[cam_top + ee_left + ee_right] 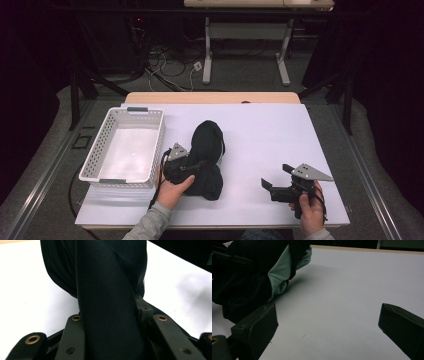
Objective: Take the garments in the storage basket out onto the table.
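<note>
A black garment (206, 160) with a pale green lining is seen bunched on the white table (270, 130), just right of the white basket (125, 147), which holds nothing. The left claw (192, 167) is pressed together on a fold of the garment; in the left gripper view the dark fabric (110, 315) is pinched between the jaws and runs up out of them. Most of the cloth is judged to rest on the table. The right claw (272, 186) is held spread, near the table's front edge and well apart from the garment, with nothing between its jaws; in the right gripper view bare table is seen between them and the garment (262, 277) lies off to the left.

Progress, as judged: the grasp is made by the left claw, nothing more. The garment is not yet in the basket; the move across, most likely into the basket, and the release are left. The right claw is not engaged yet.
</note>
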Motion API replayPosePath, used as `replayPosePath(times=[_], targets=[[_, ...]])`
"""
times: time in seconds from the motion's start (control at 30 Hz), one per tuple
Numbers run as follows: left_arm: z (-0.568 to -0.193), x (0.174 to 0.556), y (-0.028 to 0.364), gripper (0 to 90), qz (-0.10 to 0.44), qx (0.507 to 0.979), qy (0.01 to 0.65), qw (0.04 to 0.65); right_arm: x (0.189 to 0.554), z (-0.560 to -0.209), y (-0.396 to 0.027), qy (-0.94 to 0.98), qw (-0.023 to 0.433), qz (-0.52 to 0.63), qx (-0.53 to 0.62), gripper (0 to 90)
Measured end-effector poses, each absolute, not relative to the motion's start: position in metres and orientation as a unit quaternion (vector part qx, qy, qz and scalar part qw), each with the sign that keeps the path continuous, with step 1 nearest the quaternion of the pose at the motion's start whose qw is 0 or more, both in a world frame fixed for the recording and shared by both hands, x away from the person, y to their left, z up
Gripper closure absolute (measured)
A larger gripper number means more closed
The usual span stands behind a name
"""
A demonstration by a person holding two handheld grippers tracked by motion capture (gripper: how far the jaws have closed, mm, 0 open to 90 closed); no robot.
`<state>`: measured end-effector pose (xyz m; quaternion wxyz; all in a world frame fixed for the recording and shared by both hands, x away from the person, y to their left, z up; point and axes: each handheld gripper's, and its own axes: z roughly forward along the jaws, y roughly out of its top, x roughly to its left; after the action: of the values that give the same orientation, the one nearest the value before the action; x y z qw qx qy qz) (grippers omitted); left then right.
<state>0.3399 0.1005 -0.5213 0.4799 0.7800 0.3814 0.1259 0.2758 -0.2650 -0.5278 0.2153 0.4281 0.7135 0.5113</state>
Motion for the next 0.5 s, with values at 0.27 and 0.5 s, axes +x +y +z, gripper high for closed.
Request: replayPosePath(times=[0.27, 0.5], targets=[[-0.5228, 0.3405, 0.0977, 60.7, 0.123, 0.781, 0.384, 0.476, 0.2760, -0.5274, -0.2653, 0.715, 0.215, 0.509, 0.429, 2.0], [-0.5235, 0.3425, 0.0986, 50.2, 0.121, 0.781, 0.388, 0.474, 0.2762, -0.5271, -0.2652, 0.716, 0.214, 0.508, 0.428, 2.0]])
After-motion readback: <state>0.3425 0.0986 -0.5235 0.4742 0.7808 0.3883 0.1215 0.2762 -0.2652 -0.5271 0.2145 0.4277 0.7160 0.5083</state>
